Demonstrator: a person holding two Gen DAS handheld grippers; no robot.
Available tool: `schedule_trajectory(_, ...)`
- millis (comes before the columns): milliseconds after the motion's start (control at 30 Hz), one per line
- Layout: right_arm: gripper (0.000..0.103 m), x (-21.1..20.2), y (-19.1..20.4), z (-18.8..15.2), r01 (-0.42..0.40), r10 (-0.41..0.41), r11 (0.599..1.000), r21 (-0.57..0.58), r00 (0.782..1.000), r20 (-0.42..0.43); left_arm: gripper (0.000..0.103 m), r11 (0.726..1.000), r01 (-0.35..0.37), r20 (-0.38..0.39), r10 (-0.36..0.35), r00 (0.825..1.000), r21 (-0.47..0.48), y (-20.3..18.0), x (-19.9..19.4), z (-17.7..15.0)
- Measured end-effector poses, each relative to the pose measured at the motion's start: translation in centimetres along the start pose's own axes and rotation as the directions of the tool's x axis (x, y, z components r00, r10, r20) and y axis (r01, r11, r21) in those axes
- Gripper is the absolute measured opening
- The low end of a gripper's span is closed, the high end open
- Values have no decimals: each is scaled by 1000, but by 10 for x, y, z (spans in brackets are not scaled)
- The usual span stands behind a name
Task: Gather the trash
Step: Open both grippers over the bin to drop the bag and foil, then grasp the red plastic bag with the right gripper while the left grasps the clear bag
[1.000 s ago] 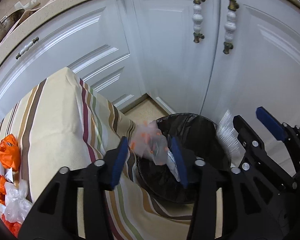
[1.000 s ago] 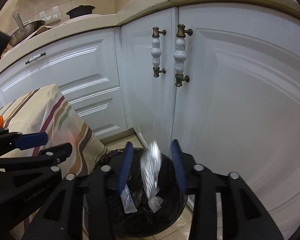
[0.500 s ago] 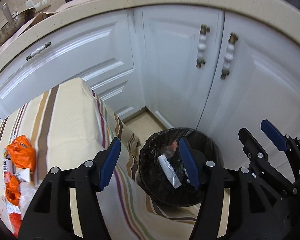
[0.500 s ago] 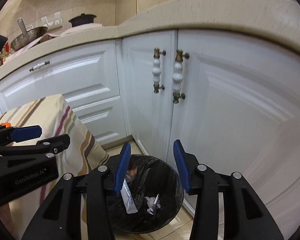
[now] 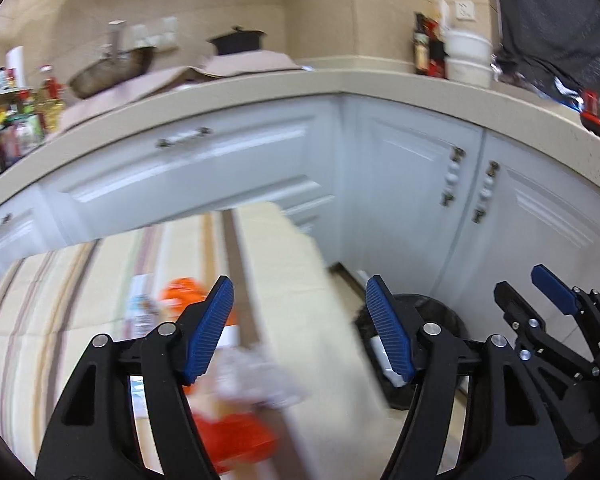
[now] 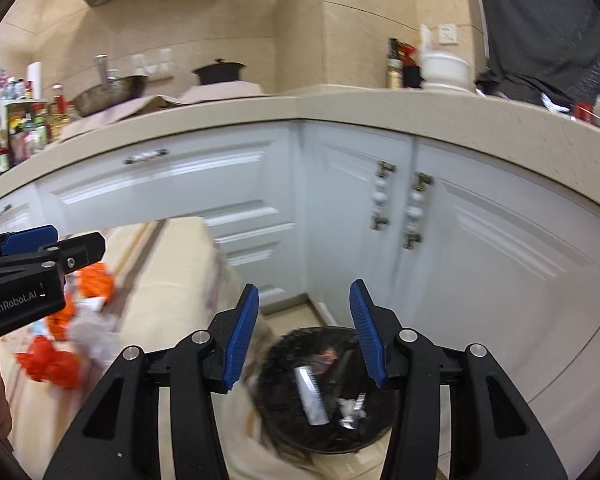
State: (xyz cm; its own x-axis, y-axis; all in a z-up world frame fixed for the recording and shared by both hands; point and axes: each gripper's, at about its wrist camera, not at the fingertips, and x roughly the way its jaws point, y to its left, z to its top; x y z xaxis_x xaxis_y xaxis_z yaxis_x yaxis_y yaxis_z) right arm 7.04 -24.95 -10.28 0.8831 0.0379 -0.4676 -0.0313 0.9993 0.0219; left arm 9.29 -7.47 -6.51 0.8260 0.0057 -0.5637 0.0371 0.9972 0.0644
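A black-lined trash bin (image 6: 324,396) stands on the floor by the white cabinets and holds several wrappers; it also shows in the left wrist view (image 5: 440,320). Orange and clear plastic trash (image 5: 236,436) lies blurred on the striped tablecloth (image 5: 60,320), and also shows in the right wrist view (image 6: 56,356). My left gripper (image 5: 300,332) is open and empty above the table edge. My right gripper (image 6: 304,336) is open and empty above the bin. The left gripper shows at the left of the right wrist view (image 6: 40,272).
White cabinet doors with ceramic handles (image 6: 416,208) stand behind the bin. The beige countertop (image 6: 380,112) carries a pan, a pot, bottles and bowls. The table edge (image 5: 296,320) is close to the left of the bin.
Both grippers let their trash fall into the bin, then rose and tilted up. The left one has swung left over the table.
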Motion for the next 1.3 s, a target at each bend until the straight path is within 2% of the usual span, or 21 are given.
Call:
schedule_trajectory(167,48,-12,46,-2,-86,86,996,-33,996,8,68,995,-85,10,86,996,-53,57,-26,-14)
schedule_trajectory(300,49,-19,86,-9,-162,163,984,-69,987,3,68,983,-166,-4,166,986,-81,98,-40,-32)
schedule_trajectory(433,53,-26,122,-19,-228,229,968,-101,973,-9,69,964,-241,-41,238,970,-115,139,-49,-56)
schedule_trajectory(567,56,-27,155,-30,-285,283,949,-136,959,-33,70,944,-292,-76,283,956,-152,174,-55,-76)
schedule_trajectory(667,58,-26,179,-39,-317,311,934,-166,948,-62,75,929,-323,-94,311,946,-179,196,-58,-90)
schedule_trajectory(733,59,-25,193,-45,-333,323,924,-189,943,-82,76,921,-339,-106,324,940,-190,208,-58,-99)
schedule_trajectory(867,59,-20,211,-53,-338,317,913,-229,940,-126,76,919,-336,-136,313,940,-206,220,-52,-111)
schedule_trajectory(1067,59,-12,215,-60,-303,267,924,-235,948,-174,80,934,-302,-143,278,950,-191,217,-43,-120)
schedule_trajectory(1167,41,-8,212,-63,-307,263,924,-230,943,-202,80,944,-280,-140,257,956,-177,210,-37,-119)
schedule_trajectory(1300,31,-11,206,-64,-314,272,921,-228,942,-198,82,955,-251,-135,231,964,-160,199,-30,-117)
